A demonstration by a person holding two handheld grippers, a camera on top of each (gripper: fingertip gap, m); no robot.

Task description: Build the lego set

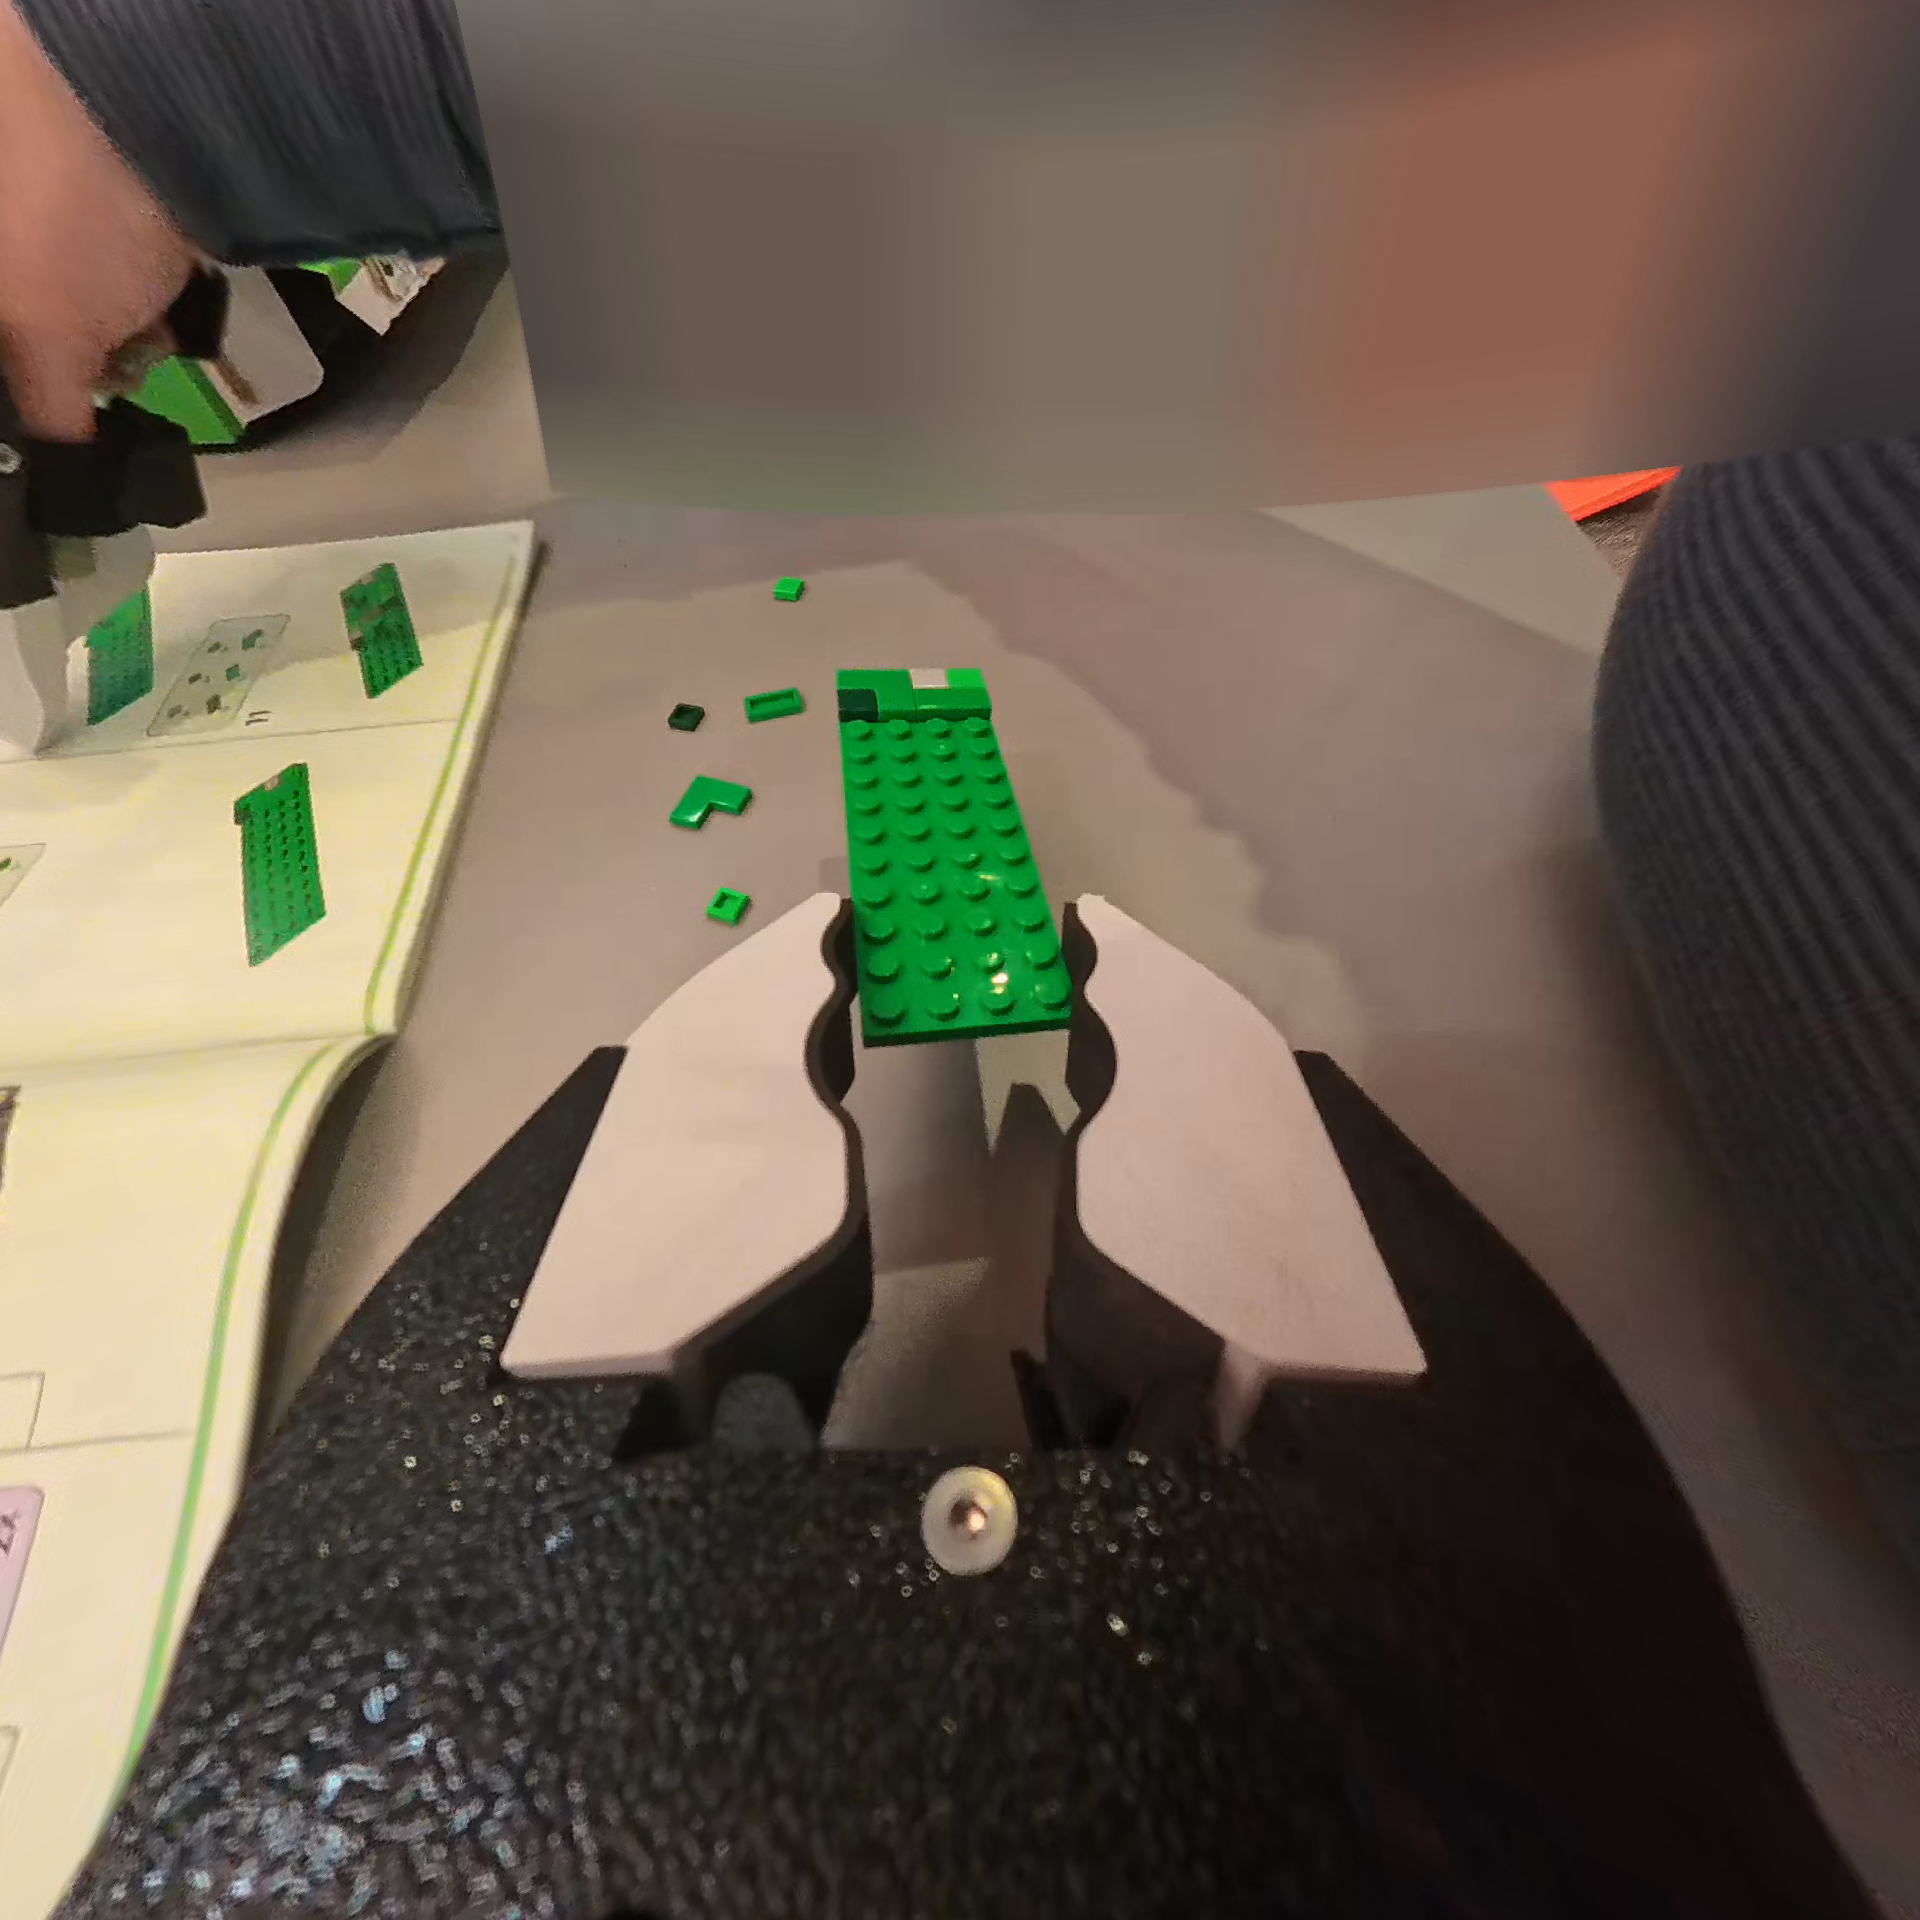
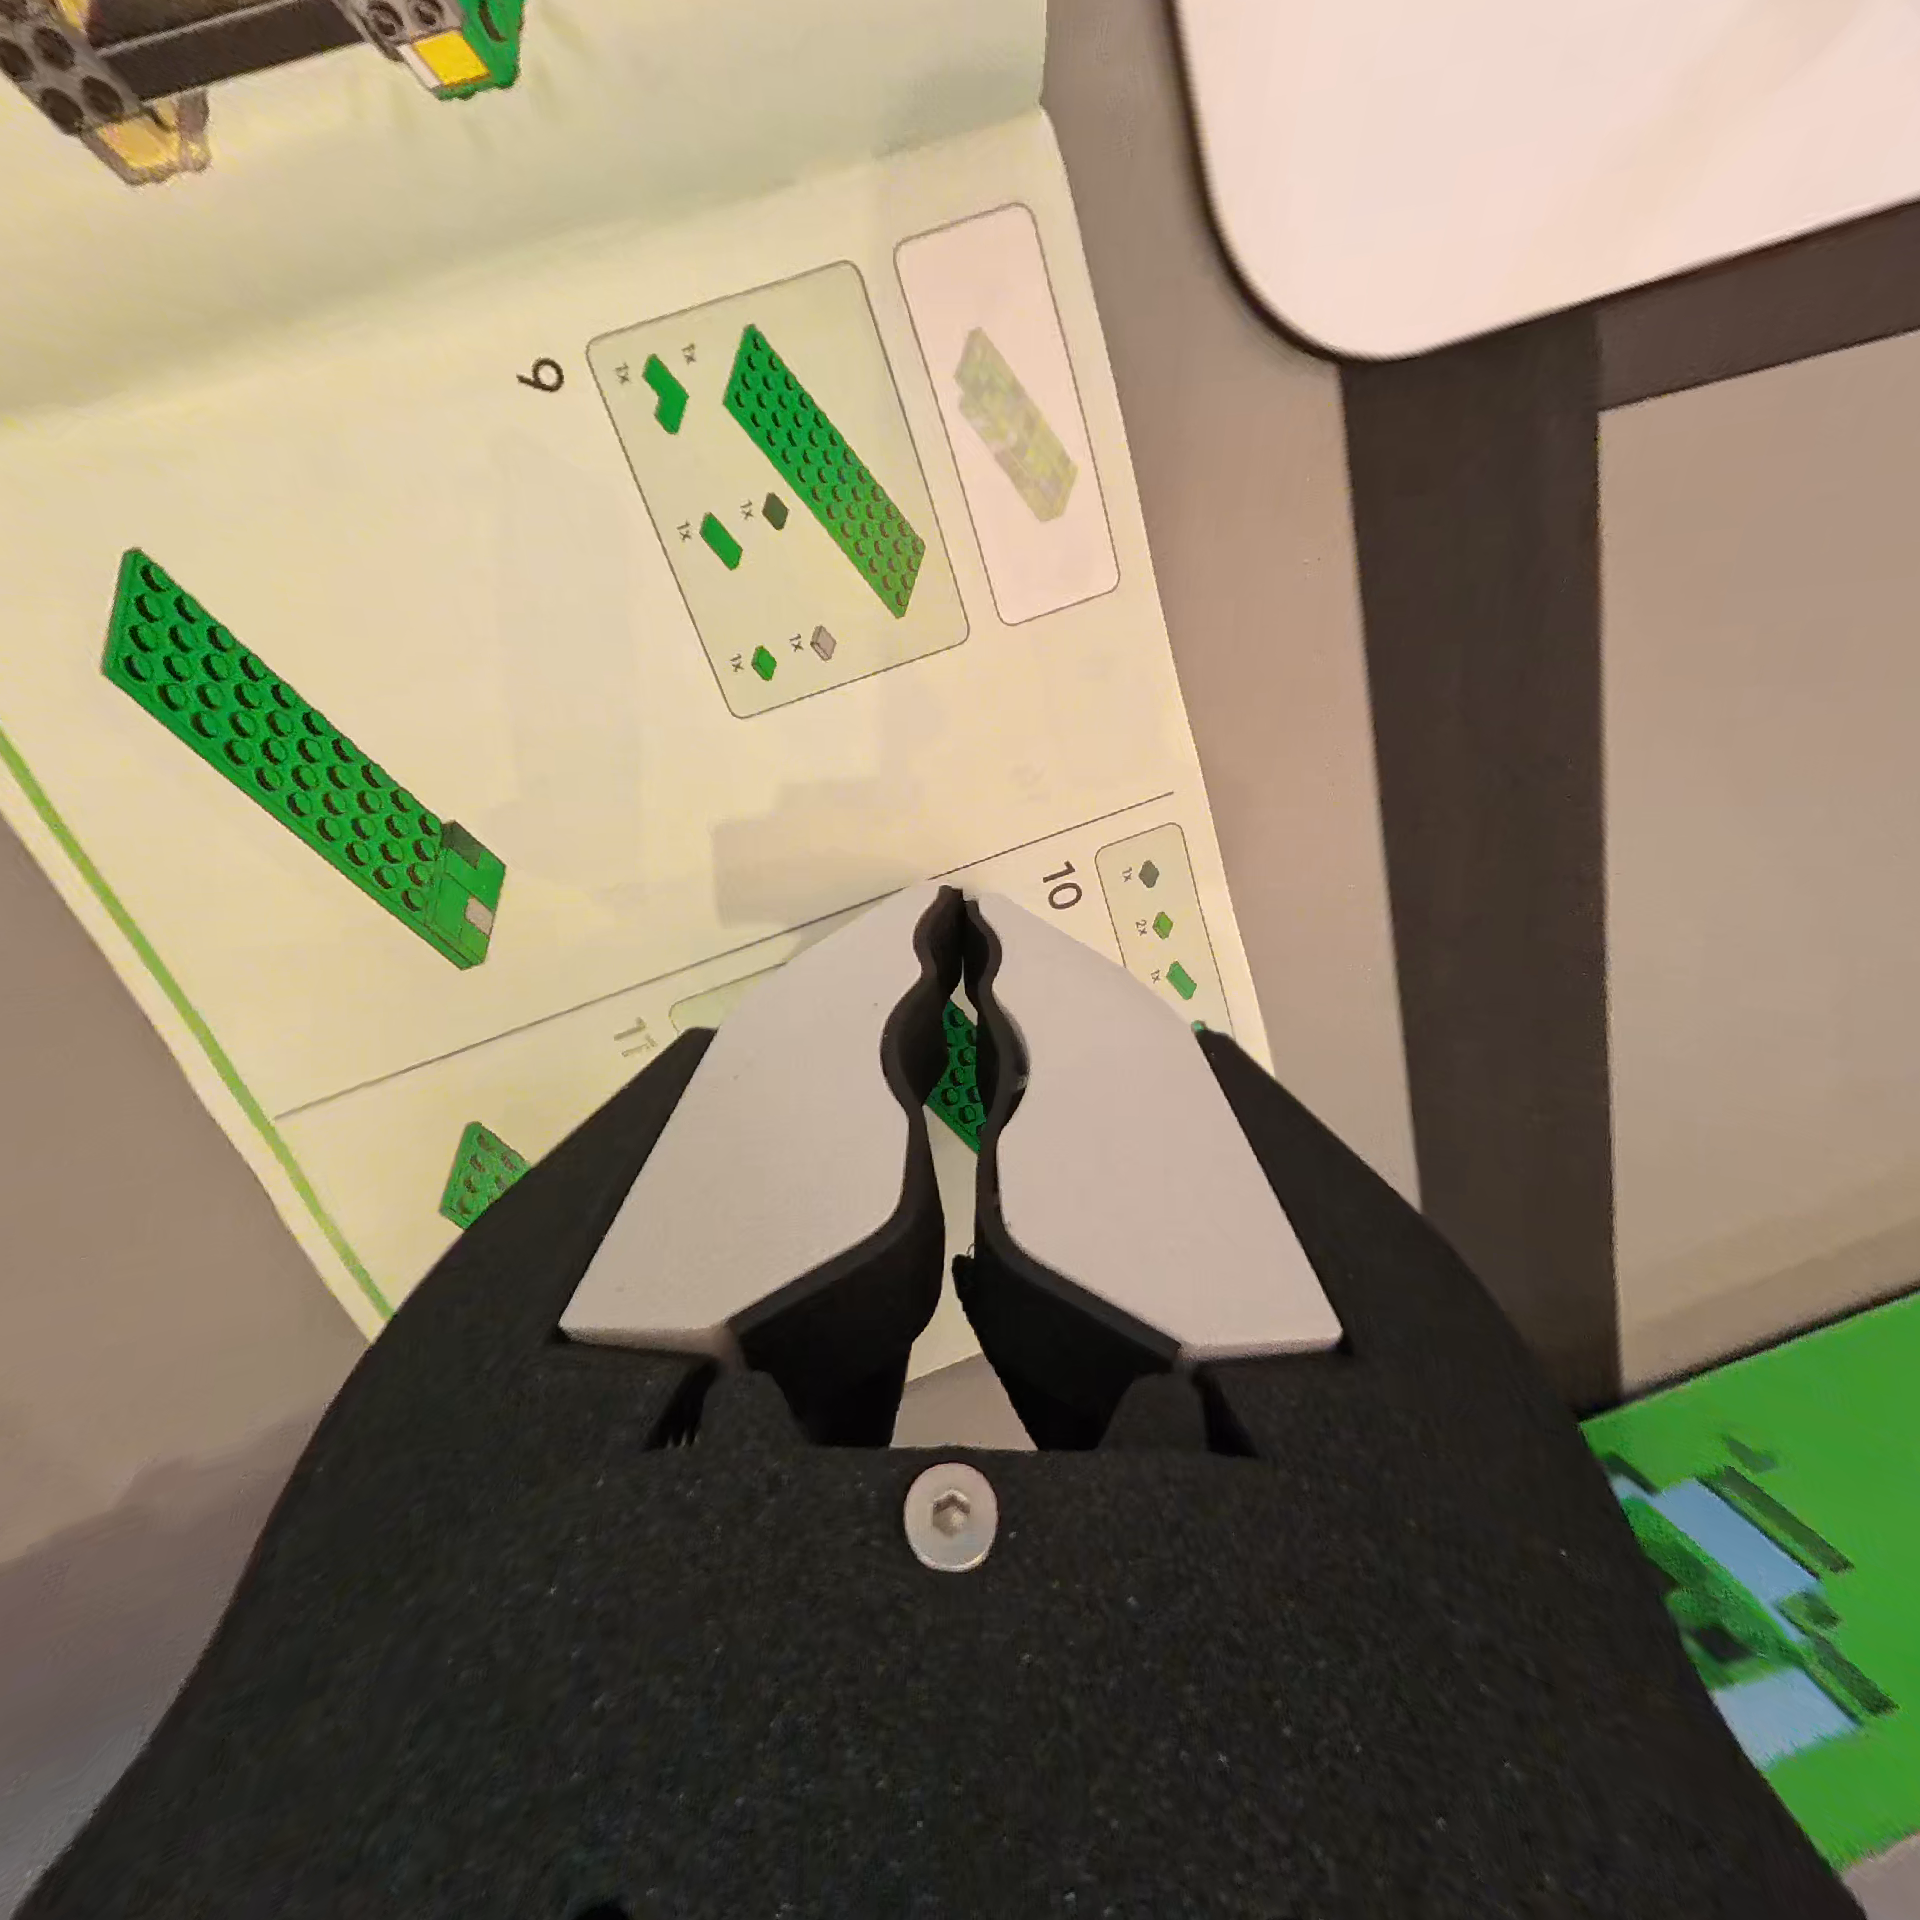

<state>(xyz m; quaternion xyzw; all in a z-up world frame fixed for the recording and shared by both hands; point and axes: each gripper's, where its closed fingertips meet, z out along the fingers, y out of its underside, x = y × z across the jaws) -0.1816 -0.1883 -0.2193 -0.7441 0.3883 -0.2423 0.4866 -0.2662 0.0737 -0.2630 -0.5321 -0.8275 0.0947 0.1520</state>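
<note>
Left wrist view: the left gripper (image 1: 958, 940) clasps the near end of the green plate (image 1: 948, 868), its fingers set against both long edges.

Leftward, the instruction booklet (image 1: 197, 831) lies open on the grey table (image 1: 1299, 675); loose green tiles (image 1: 710, 802) sit between booklet and plate. The right gripper (image 2: 954, 902) hovers over the booklet, jaws closed, seemingly empty.

Black gripper (image 1: 958, 971), grey fingers (image 1: 717, 1122), silver screw (image 1: 968, 1519)

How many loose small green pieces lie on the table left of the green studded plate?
5: far square tile, dark square piece, rectangular piece, L-shaped piece, and near square piece by the left gripper. Others may be hidden.
</note>
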